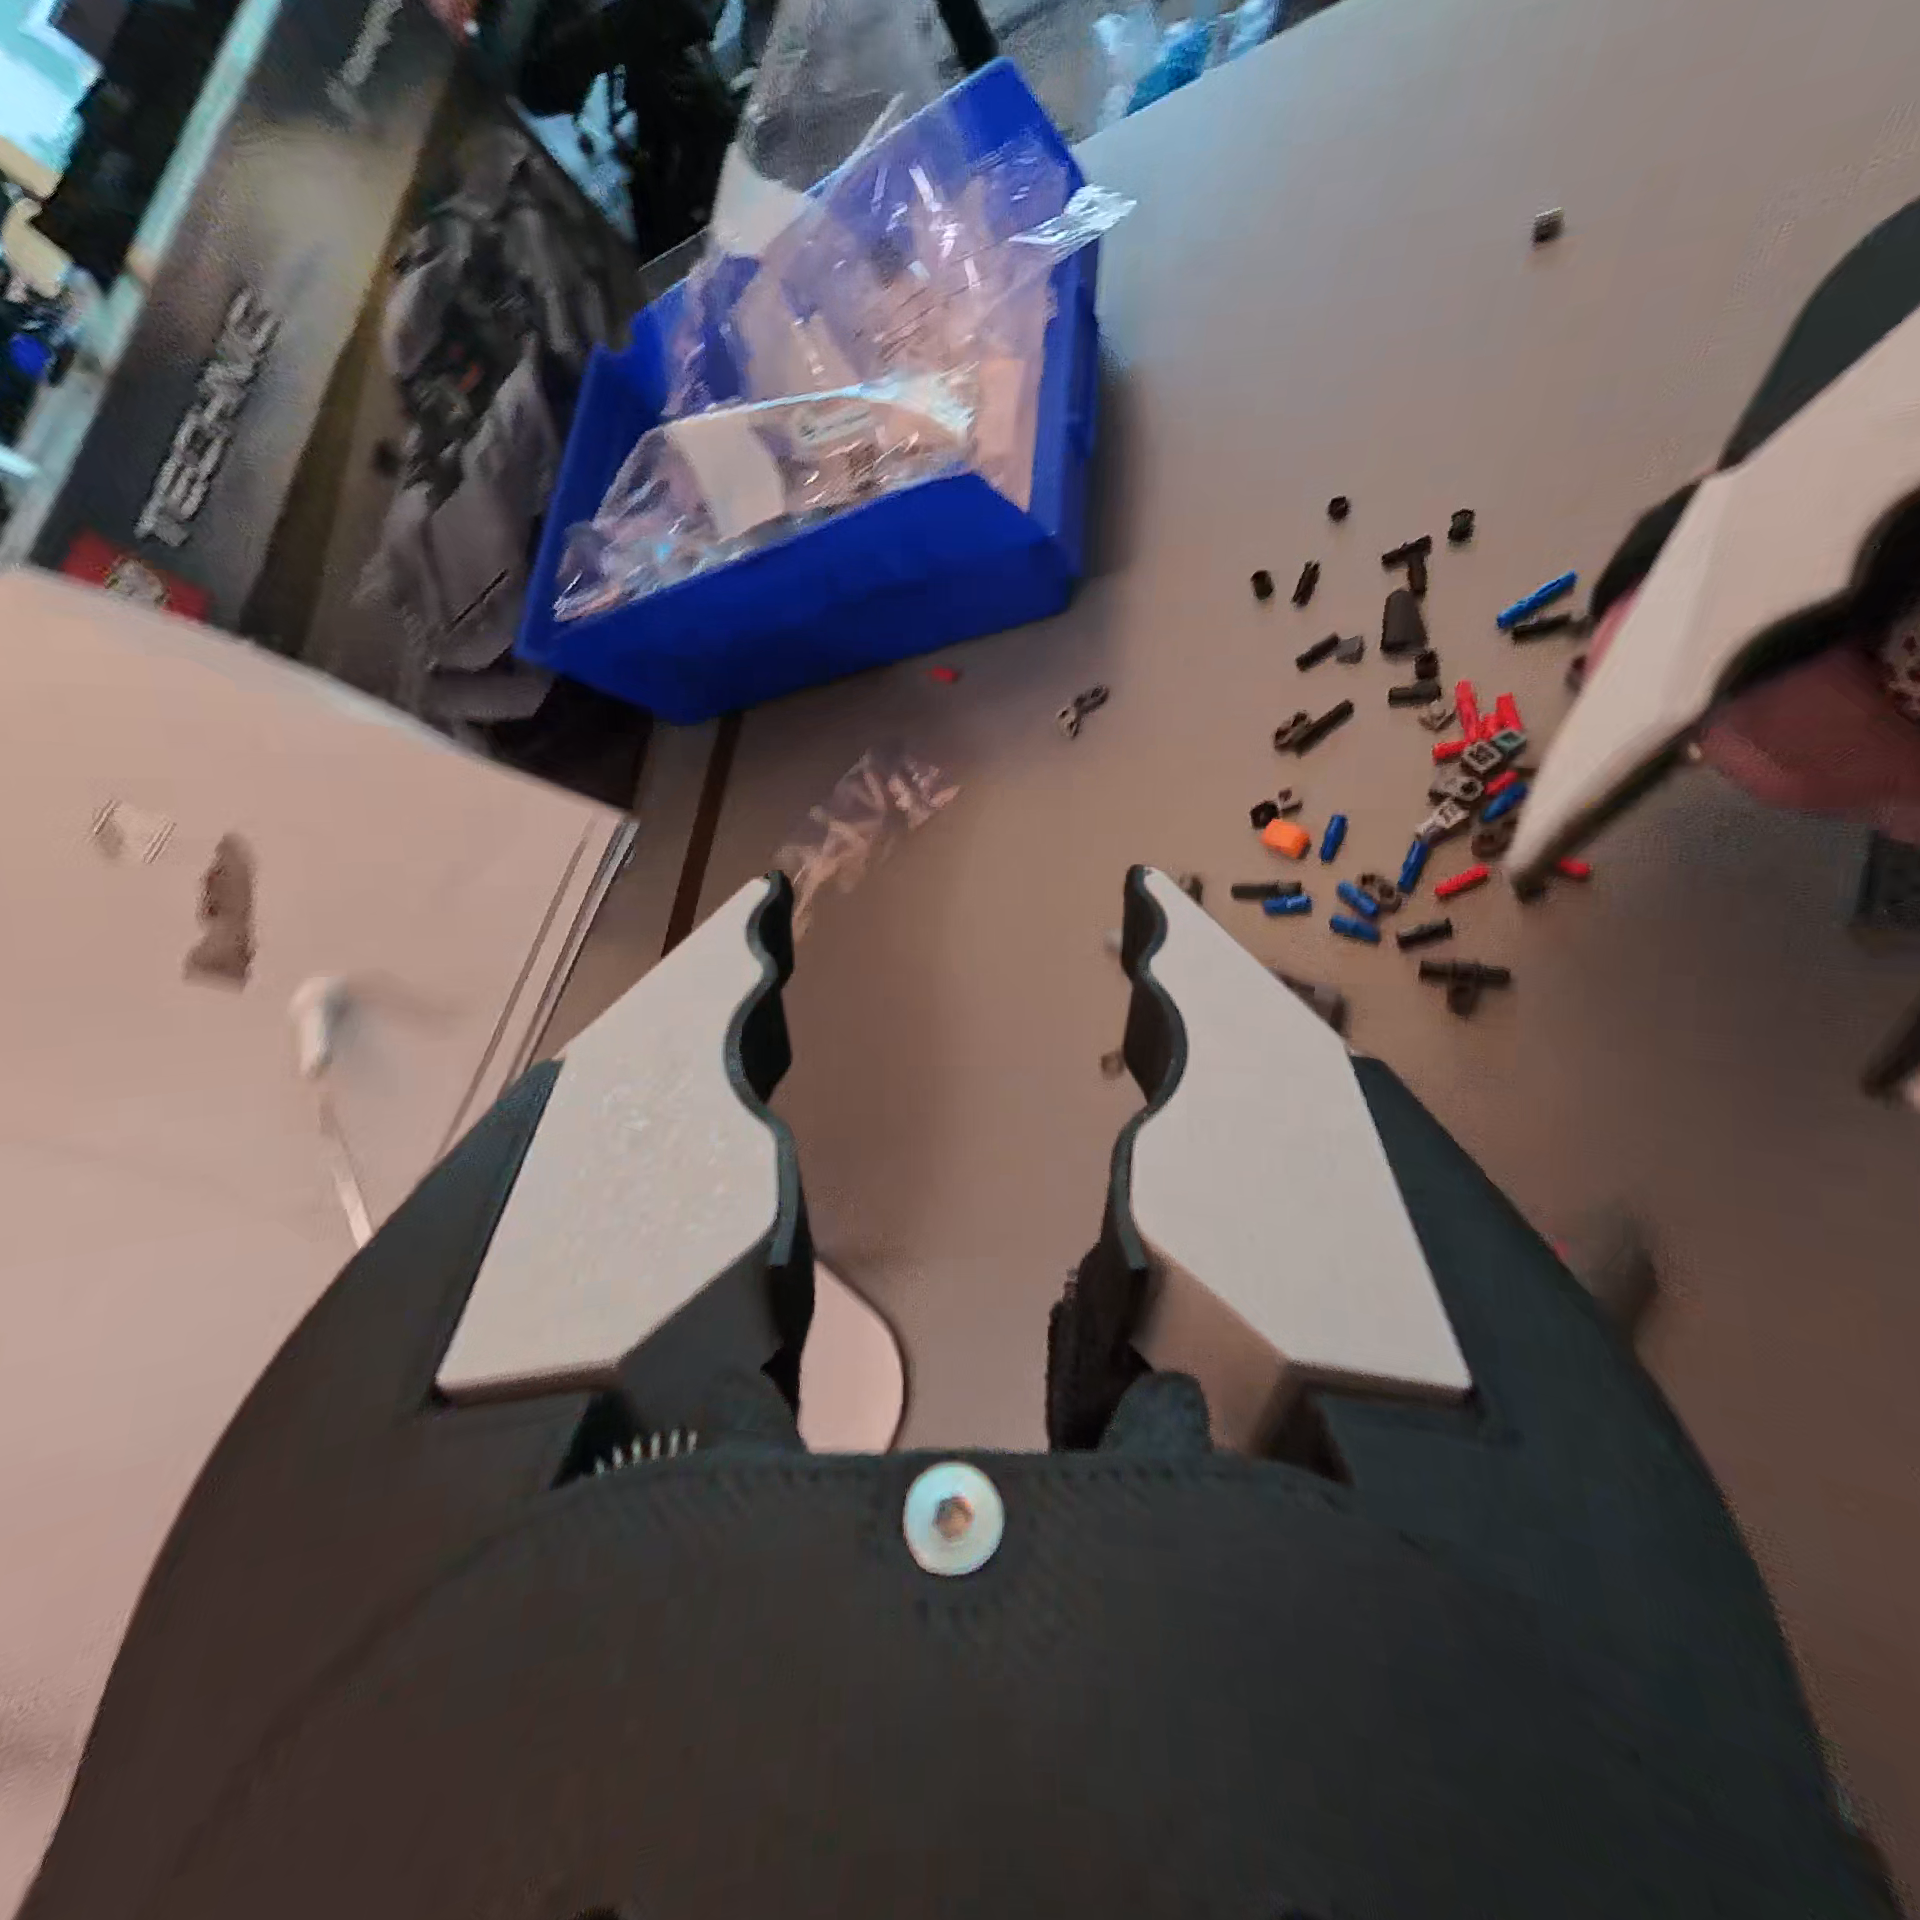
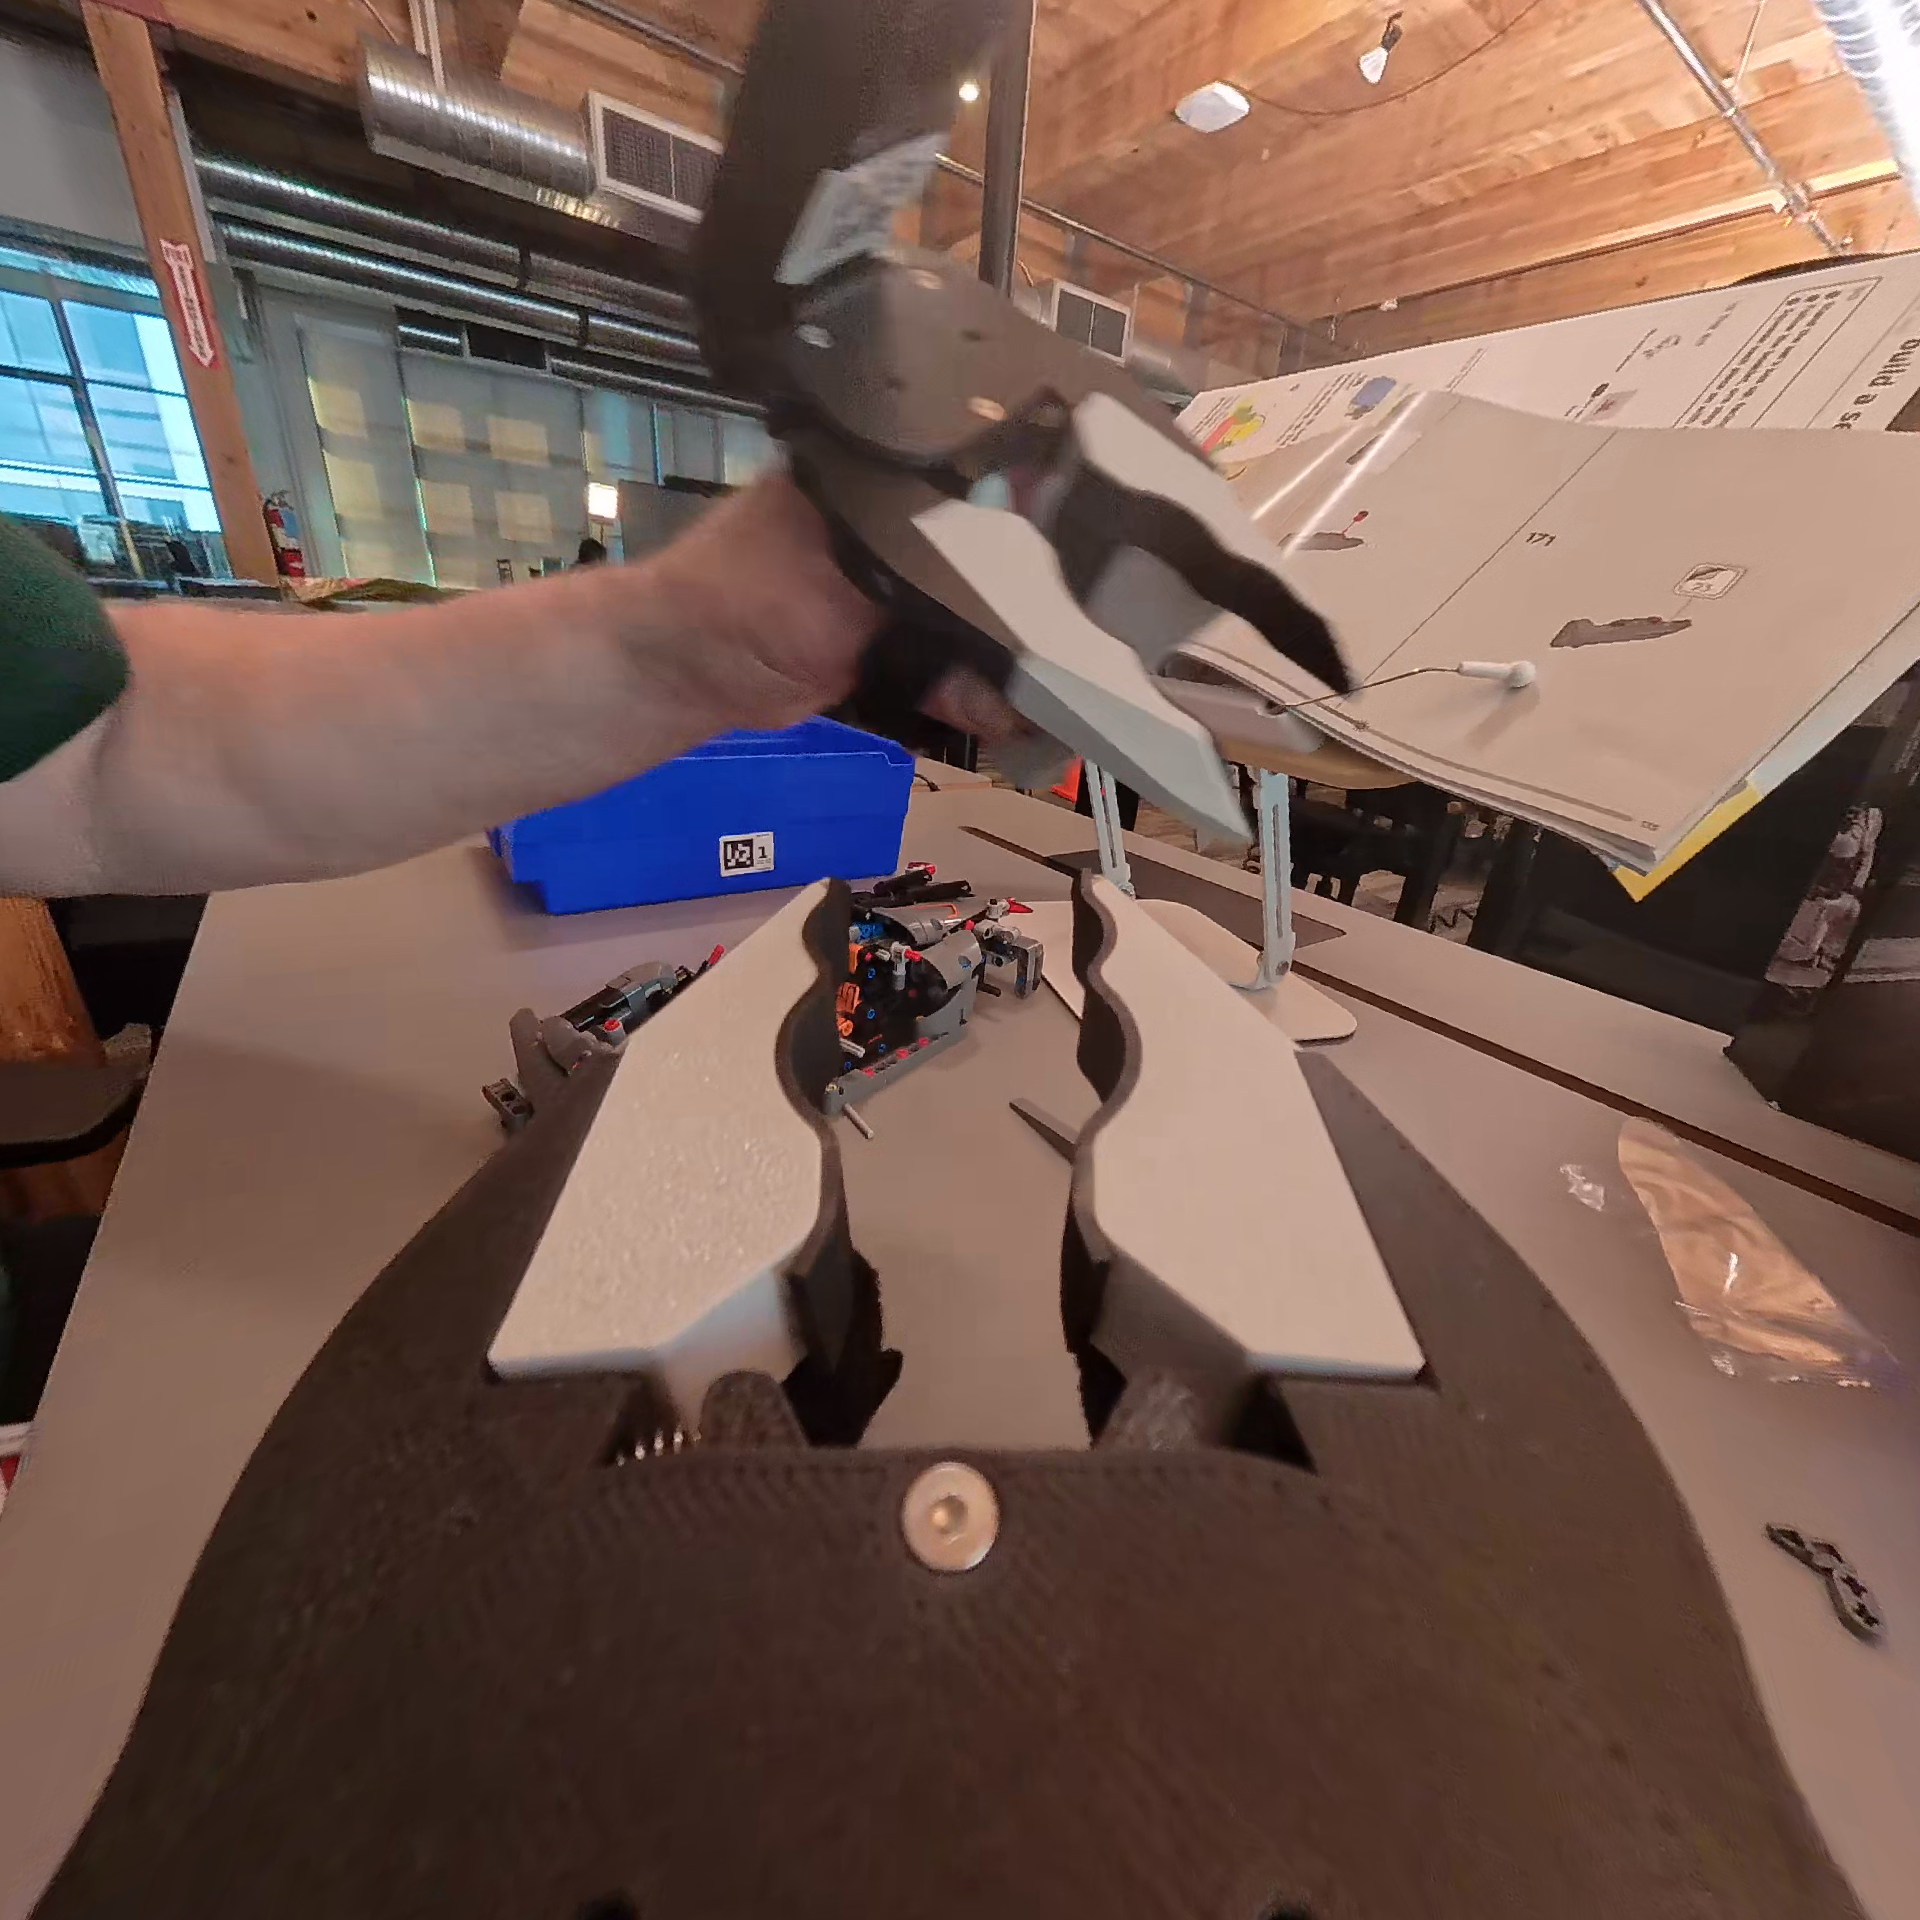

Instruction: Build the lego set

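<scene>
Wood-plank ceiling and ribbed metal ducts hang over a matte grey worktop (image 2: pixel 343 935), where a glossy blue plastic bin (image 2: pixel 717 821) wears a square coded sticker and an instruction booklet (image 2: pixel 1558 623) with printed pages rests on a stand. Both the left tongs (image 1: pixel 961 894) and right tongs (image 2: pixel 956 904) stand released, their scalloped fingers gripping nothing. A grey, studded lego model (image 2: pixel 914 987) sits on the worktop just beyond the right tongs, with small loose lego pieces (image 1: pixel 1423 769) scattered beside crinkled clear bags (image 1: pixel 831 416).

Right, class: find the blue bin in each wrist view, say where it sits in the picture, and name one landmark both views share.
Left wrist view: the blue bin sits upper centre-left, holding clear plastic bags, beyond the open left gripper.
Right wrist view: the blue bin sits left of centre on the table, under the person's forearm.
Shared landmark: the open instruction booklet on its stand.
</scene>
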Motion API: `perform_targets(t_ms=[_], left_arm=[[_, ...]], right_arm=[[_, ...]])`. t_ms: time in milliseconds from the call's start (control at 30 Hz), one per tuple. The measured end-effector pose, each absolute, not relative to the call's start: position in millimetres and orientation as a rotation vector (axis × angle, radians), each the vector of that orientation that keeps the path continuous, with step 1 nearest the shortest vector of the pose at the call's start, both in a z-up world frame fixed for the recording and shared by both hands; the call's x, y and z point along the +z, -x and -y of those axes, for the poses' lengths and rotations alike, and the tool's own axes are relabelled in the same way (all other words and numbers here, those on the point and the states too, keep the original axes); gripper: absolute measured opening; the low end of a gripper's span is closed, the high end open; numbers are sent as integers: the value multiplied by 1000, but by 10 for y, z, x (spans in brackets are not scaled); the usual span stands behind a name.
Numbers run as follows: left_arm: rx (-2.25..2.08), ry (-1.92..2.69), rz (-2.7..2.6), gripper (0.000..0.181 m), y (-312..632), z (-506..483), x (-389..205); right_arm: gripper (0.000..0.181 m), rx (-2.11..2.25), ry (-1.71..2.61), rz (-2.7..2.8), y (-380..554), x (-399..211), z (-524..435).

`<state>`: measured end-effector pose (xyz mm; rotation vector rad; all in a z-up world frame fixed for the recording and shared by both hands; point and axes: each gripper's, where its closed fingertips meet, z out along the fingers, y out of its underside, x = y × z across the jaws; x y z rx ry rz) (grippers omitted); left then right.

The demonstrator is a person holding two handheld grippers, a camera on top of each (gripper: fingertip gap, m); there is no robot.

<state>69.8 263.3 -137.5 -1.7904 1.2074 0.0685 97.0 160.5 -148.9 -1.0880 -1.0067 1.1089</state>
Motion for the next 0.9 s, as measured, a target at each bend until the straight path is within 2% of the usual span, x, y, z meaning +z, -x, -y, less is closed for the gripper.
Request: perform_targets(t_ms=[200,333,433,567,900], left_arm=[[-94,1939,-1300,76,-1495,-3325,-1997],[-7,2073,-1313,72,-1282,-3545,-2472],[-44,2152,-1267,69,-977,-3451,-2646],[-206,2264,-1278,76,-791,-3192,-2865],[-436,2259,-1460,73,-966,-2673,-3094]], right_arm=[[39,1120,1068,979,-1021,-1438,-1602],[38,1143,1074,927,-1096,-1404,-1668],[38,1151,1089,911,-1105,-1407,-1694],[38,1135,1106,933,-1060,-1439,-1687],[37,1135,1128,949,-1027,-1495,-1707]])
